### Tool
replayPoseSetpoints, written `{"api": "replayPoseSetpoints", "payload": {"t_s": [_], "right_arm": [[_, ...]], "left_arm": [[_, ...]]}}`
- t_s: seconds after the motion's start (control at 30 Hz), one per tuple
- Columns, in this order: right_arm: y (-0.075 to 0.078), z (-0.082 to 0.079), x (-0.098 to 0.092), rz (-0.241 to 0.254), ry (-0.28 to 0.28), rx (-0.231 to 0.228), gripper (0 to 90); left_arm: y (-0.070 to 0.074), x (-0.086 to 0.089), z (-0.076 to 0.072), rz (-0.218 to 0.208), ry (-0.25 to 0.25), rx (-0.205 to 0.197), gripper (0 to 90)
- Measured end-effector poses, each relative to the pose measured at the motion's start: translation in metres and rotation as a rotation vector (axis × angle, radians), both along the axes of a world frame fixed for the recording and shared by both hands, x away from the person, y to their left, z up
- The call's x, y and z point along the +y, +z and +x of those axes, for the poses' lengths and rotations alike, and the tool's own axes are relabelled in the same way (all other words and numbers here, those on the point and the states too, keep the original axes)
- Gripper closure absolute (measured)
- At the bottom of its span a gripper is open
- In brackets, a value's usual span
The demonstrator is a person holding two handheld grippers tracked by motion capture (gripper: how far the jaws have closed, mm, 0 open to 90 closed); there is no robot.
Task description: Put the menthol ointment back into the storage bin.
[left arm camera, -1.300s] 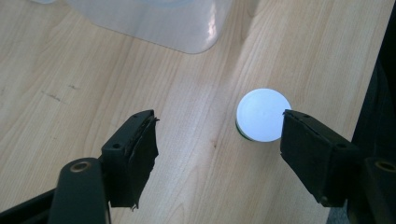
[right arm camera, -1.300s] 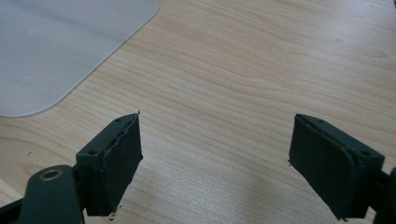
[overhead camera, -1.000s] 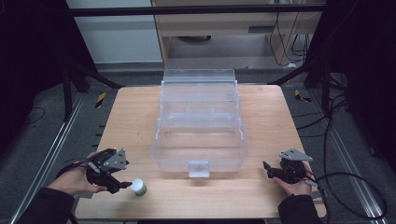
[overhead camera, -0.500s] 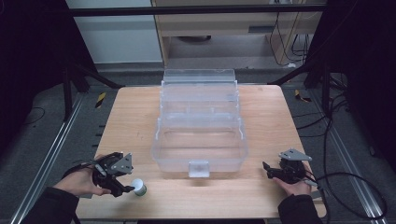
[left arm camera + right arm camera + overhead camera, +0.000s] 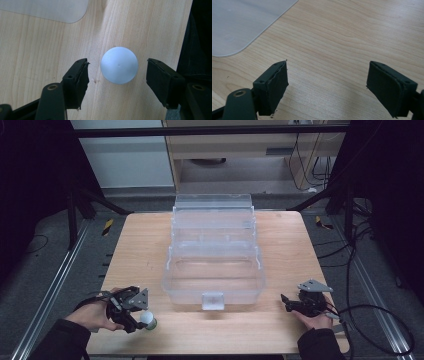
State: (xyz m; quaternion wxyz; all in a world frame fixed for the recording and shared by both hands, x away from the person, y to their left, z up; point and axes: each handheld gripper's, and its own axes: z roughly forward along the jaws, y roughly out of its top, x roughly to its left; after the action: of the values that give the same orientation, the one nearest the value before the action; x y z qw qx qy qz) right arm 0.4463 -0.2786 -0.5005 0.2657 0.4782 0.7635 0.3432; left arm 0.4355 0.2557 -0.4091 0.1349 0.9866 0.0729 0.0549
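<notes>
The white ball is lying on the wooden table near its front-left corner, a single smooth, matte, round thing with a green base just showing under it in the high view. It is sitting between the two black jaws of the left gripper, with a gap of bare wood on either side, so neither pad is touching it. Those jaws have just been closing around it and are now standing about half apart.

One clear plastic organiser box is standing in the middle of the table, well apart from the ball. It is opening in three stepped tiers, with rounded corners, see-through walls and a small square latch at the front. A rounded corner of it is showing pale and frosted at the top of each gripper view.

The table is a single light board with fine, wavy grain.

Two grippers are working here, one in each hand. The left hand is coming in from the lower left in a dark sleeve, holding its gripper low and pointing it down onto the ball. The right hand is resting near the front-right corner, its gripper lying level and pointing towards the box. The right gripper is holding its jaws wide apart over bare wood, with nothing between them.
</notes>
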Motion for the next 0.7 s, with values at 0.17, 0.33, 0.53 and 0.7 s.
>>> {"api": "replayPoseSetpoints", "payload": {"t_s": [0.17,0.33,0.53,0.7], "right_arm": [[0.0,0.0,0.0,-0.002,0.003,0.007,17.4],[0.0,0.0,0.0,-0.002,0.002,0.008,17.4],[-0.001,0.0,0.001,-0.002,0.003,0.009,17.4],[-0.001,0.001,0.001,-0.002,0.006,0.009,17.4]], "left_arm": [[-0.005,-0.006,0.002,0.017,-0.009,0.011,35.6],[-0.008,-0.008,0.004,0.031,-0.016,0.018,36.4],[-0.014,-0.011,0.006,0.05,-0.018,0.037,40.1],[-0.016,-0.012,0.009,0.063,-0.015,0.048,42.9]]}}
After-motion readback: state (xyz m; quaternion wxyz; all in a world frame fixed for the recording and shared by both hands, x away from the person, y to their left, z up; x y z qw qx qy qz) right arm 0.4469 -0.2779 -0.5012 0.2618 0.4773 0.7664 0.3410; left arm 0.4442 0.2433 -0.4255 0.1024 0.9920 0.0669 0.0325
